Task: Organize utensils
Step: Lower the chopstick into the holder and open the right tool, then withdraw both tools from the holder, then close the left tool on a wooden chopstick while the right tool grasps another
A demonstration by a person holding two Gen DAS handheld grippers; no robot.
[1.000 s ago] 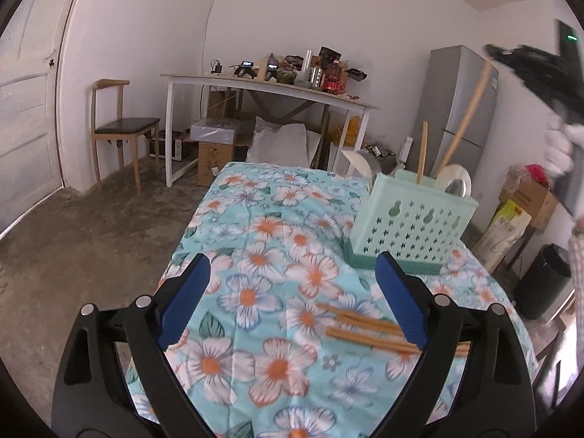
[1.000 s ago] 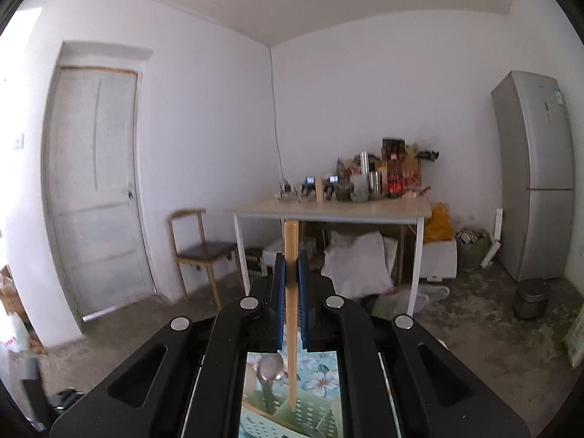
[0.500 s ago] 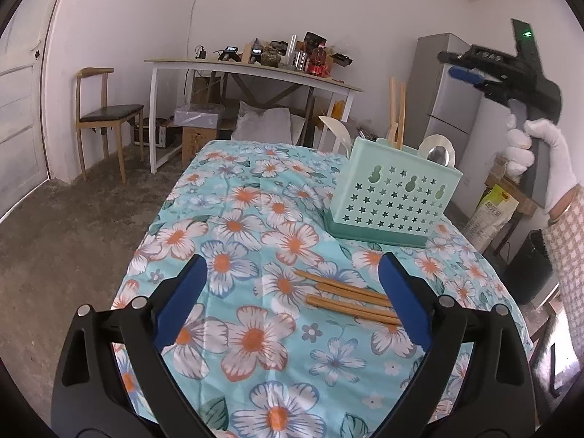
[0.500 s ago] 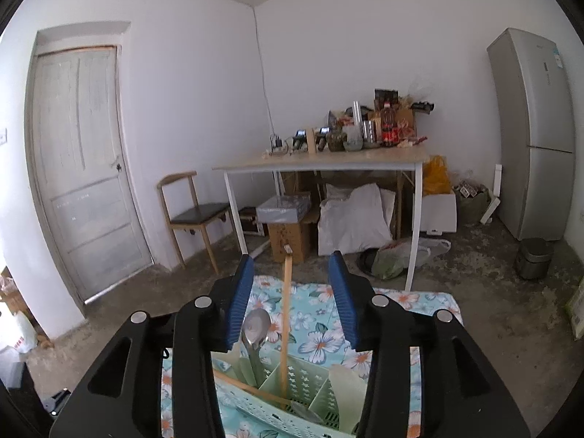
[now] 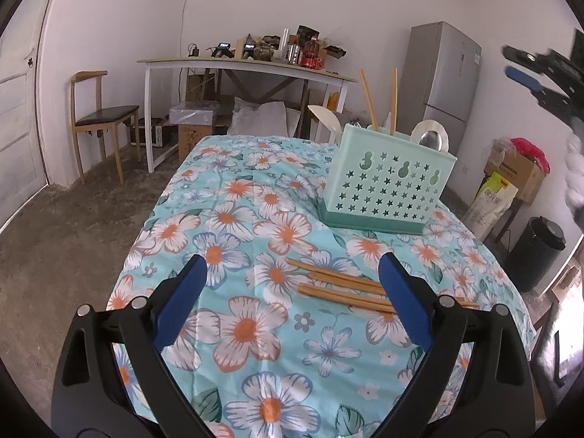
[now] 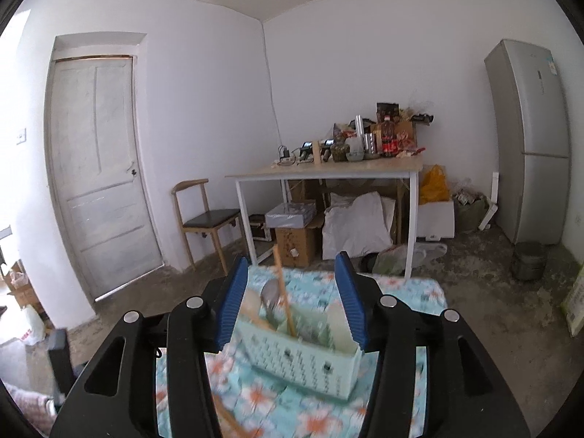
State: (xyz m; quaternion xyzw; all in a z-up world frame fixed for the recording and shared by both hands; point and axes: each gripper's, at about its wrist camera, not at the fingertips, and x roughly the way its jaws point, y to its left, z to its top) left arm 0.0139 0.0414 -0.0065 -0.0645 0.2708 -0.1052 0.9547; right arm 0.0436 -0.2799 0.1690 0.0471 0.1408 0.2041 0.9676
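**Chopstick released into caddy, right gripper drawn back**

Since a second ago the right gripper [image 6: 292,303] has let go of the wooden chopstick it was clamping and pulled back from the caddy; its blue pads are parting now with nothing pressed between them. That chopstick [image 6: 283,288] stands tilted inside the mint-green utensil caddy [image 6: 303,350], leaning beside a metal spoon [image 6: 271,292]. Right wrist view is motion-blurred low down, so finer detail in the compartments cannot be read.

Left wrist view:
- Left gripper [image 5: 292,284] spread wide, nothing between its pads, hovering over the near end of the desk [image 5: 233,197], which wears a floral teal cloth.
- Loose chopsticks [image 5: 339,288] lie flat on the cloth in a rough bundle, just ahead of the right-hand pad, their far ends hidden behind it. Exact count cannot be told.
- Caddy sits upright toward the far right of the desk, well beyond the loose chopsticks. Two chopsticks [image 5: 379,100] stick up out of it, one leaning left, one near upright. A spoon bowl and a pale round utensil show at its right end, a white scoop-shaped piece at its left.
- Right gripper shows at the upper right edge, held by a white-gloved hand [image 5: 575,168], above and to the right of the caddy.
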